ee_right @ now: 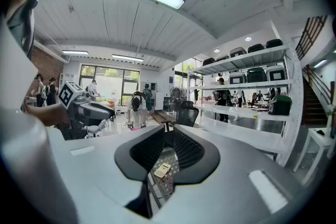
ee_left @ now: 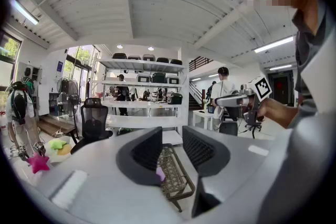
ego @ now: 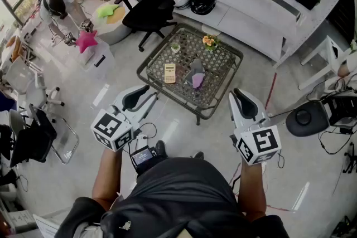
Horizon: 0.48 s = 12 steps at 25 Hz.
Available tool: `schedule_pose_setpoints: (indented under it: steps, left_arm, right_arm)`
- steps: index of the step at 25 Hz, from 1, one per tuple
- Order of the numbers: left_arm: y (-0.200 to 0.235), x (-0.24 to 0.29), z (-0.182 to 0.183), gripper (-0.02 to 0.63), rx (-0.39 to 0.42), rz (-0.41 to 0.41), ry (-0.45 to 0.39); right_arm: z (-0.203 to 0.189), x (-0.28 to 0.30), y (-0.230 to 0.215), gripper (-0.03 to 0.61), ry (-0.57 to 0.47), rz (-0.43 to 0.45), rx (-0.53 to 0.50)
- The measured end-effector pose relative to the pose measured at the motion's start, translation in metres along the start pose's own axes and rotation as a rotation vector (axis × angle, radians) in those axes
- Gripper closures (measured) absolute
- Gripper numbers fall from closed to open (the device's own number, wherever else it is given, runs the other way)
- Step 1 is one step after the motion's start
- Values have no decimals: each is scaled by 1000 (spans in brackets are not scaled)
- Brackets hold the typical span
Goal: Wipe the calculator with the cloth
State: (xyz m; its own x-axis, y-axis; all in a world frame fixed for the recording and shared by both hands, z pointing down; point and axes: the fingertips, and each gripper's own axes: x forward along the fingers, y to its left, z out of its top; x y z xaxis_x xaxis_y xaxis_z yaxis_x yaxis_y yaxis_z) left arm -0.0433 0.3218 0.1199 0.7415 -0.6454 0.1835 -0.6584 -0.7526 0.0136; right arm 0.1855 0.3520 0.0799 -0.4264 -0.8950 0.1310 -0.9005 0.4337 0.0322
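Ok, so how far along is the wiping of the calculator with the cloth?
Nothing looks done yet. The calculator and the cloth lie side by side, not touching, on the low table. In hand: nothing. The left gripper, jaws apart, and the right gripper, jaws nearly together, are both empty and held short of the table. Left to do: pick up the cloth, then wipe the calculator.

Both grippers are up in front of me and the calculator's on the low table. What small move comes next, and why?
Probably bring the right gripper forward and down toward the cloth, opening its jaws on the way. It is empty, jaws nearly together, well short of the table, and the cloth lies right of the calculator, on that gripper's side.
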Motion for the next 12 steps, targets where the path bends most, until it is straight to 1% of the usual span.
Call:
schedule_pose_setpoints:
  steps: [12]
  left_arm:
    - [23, -6, 0, 434, 4, -35, -10]
  right_arm:
    - [5, 14, 12, 546, 2, -39, -6]
